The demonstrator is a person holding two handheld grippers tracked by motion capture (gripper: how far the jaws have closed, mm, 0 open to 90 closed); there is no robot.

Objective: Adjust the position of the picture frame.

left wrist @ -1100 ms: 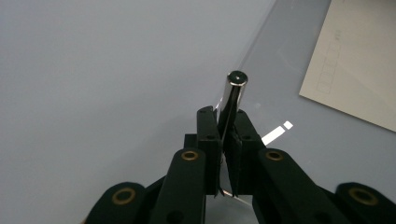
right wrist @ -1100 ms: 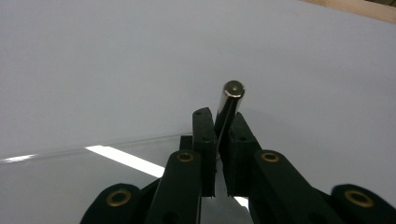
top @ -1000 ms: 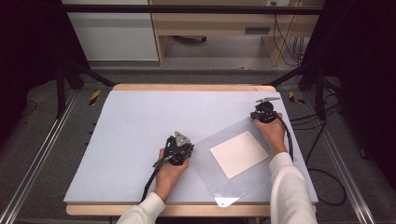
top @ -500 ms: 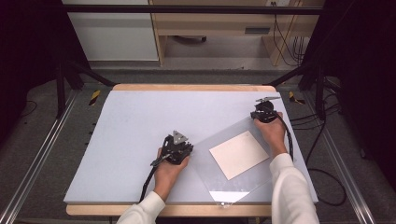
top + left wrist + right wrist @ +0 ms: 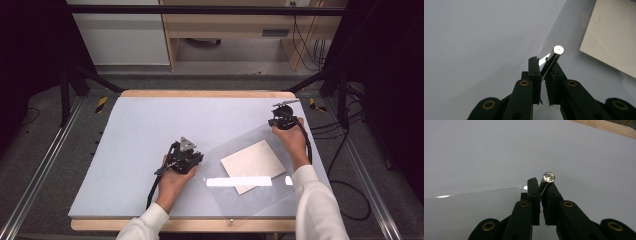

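Observation:
A clear plastic sheet [image 5: 257,200] lies over a cream paper [image 5: 252,162] on the pale grey mat [image 5: 150,125]. My left gripper [image 5: 196,160] is shut on the sheet's left corner. In the left gripper view the jaws [image 5: 544,62] clamp the sheet's edge and a shiny metal stud [image 5: 554,60], with the paper [image 5: 614,40] off to the right. My right gripper [image 5: 276,121] is shut on the sheet's far right corner. In the right gripper view the jaws [image 5: 541,182] pinch the sheet [image 5: 474,207] beside a round metal stud [image 5: 548,177].
The mat sits on a wooden table [image 5: 200,93] with bare mat to the left and far side. A small stud [image 5: 231,219] marks the sheet's near corner. Metal rails [image 5: 45,165] run along both sides, and cables [image 5: 345,200] trail on the floor at the right.
My right gripper has risen a little with the far corner of the sheet. The bright glare band has moved from the sheet's near edge up across the paper. The left gripper has stayed in place.

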